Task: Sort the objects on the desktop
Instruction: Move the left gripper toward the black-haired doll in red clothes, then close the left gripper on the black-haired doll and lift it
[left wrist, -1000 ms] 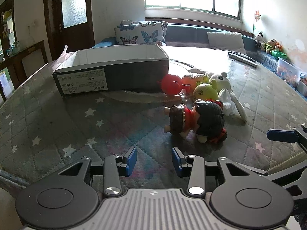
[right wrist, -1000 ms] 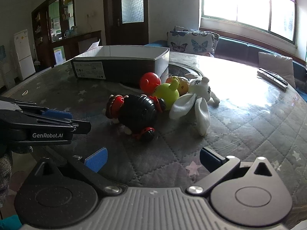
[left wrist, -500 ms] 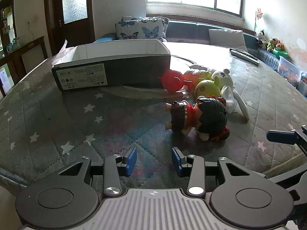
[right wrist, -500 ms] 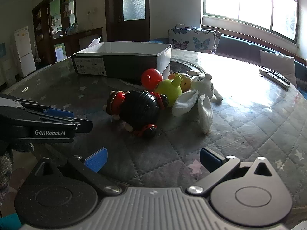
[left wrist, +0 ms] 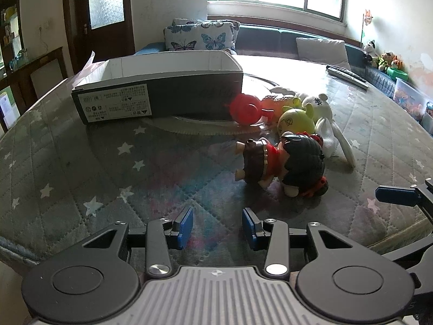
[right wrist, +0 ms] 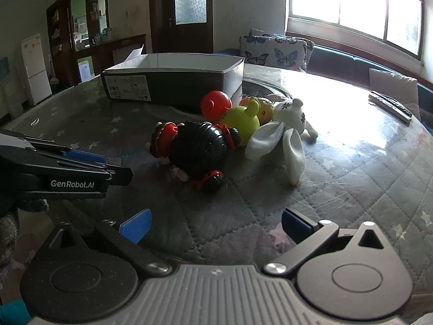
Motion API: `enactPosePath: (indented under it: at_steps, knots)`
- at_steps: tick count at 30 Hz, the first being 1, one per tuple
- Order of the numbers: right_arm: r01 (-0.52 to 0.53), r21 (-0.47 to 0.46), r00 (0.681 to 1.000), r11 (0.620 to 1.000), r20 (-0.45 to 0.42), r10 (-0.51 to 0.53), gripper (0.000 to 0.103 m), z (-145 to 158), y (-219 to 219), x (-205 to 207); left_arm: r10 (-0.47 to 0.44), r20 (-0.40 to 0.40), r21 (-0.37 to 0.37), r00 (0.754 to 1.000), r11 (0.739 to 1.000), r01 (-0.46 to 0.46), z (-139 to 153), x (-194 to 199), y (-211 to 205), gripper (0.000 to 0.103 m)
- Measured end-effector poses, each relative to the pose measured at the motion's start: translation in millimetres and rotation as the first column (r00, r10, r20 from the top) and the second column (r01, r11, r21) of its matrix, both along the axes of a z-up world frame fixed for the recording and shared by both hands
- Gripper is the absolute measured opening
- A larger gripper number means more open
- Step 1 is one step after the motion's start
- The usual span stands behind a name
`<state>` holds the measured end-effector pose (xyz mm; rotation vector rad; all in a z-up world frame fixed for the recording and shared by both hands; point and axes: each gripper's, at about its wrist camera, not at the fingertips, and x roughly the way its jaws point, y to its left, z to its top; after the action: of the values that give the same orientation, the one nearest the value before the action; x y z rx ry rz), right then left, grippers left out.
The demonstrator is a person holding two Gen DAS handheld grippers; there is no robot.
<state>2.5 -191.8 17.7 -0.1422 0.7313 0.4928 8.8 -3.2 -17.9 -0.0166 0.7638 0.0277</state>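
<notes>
Looking through the left wrist view: your left gripper (left wrist: 217,226) hovers empty, jaws partly apart, short of the black-haired doll (left wrist: 281,166), which lies on its side in front of the open box (left wrist: 162,92). Widen before closing in. Right wrist view: your right gripper (right wrist: 216,226) is spread wide, empty, nearer the doll (right wrist: 194,149). Take it across the round head, lift clear of the green toy (right wrist: 240,124) and white plush (right wrist: 284,132) touching behind it.
</notes>
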Motion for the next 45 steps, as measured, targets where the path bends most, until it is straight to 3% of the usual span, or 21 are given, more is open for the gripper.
enactPosePath:
  at_steps: [40,45]
  knots:
    - [-0.063,0.047,0.998,0.997,0.034,0.061,0.103,2,18,32,-0.021,0.0,-0.055,1.0,0.998,0.021,15,27,19,0.043]
    - [-0.073,0.066,0.997,0.995,0.036,0.07,0.097,5,20,38,-0.043,0.012,-0.082,0.999,0.996,0.044,23,31,23,0.043]
